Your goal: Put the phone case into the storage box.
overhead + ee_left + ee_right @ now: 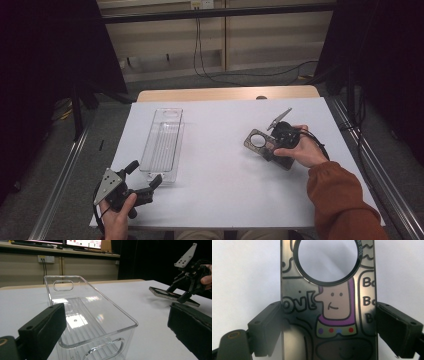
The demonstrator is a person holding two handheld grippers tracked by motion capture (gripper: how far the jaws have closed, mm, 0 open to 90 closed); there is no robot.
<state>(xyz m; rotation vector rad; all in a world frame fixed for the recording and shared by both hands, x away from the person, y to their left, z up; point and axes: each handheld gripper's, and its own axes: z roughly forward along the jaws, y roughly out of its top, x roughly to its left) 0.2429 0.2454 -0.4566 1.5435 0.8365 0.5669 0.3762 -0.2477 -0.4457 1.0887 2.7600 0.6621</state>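
The counter [225,170] has a white top with a strip of bare wood showing along the far edge. A clear bin [162,142] sits lengthwise on the left side, and a dark phone case [265,145] is on the right, well apart.

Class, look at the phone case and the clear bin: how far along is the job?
Early. Done: nothing is in the bin yet. In hand: the right tongs straddle the phone case, one jaw at each long edge; in the left gripper view its far end tilts off the table. Left tongs wait open near the bin. Left: probably carrying the case to the bin.
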